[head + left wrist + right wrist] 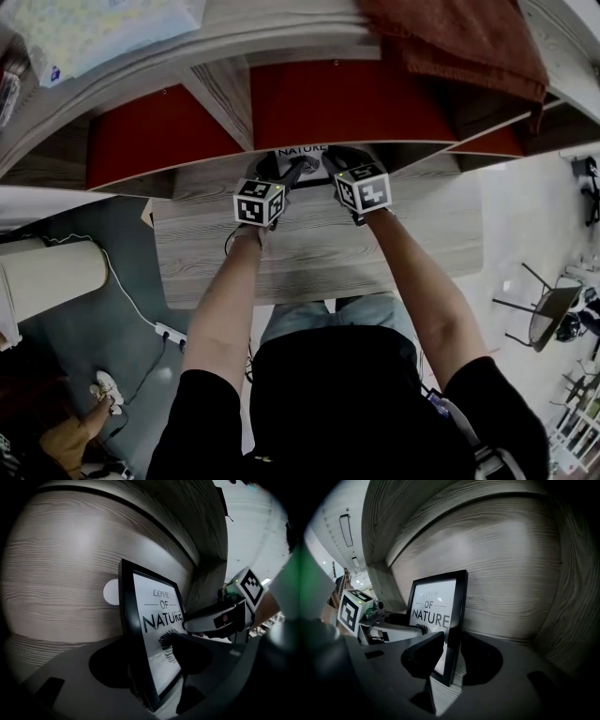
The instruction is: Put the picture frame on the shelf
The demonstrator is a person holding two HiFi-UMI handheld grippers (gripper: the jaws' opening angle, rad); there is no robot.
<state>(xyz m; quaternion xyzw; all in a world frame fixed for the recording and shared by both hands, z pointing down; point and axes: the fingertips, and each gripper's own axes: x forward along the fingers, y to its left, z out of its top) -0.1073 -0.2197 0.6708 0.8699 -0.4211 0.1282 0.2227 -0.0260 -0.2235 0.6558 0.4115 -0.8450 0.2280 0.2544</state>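
Observation:
A black picture frame (302,154) with a "Love of Nature" print stands upright in a shelf cubby, leaning towards the wood-grain back wall (70,559). My left gripper (281,174) straddles the picture frame's (157,620) left edge. Its jaws (150,663) stand wide, one on each side, and do not seem to press on it. My right gripper (334,161) straddles the frame's (433,611) right edge. Its jaws (452,660) sit close in front of and behind that edge, slightly apart from it. Each gripper's marker cube shows in the other's view.
The wooden shelf board (309,248) juts out under both arms. Red-backed cubbies (347,98) sit above, with a rust cloth (450,37) and a patterned cloth (94,28) on top. A white cylinder (47,277) and a power strip (171,333) lie on the floor at left.

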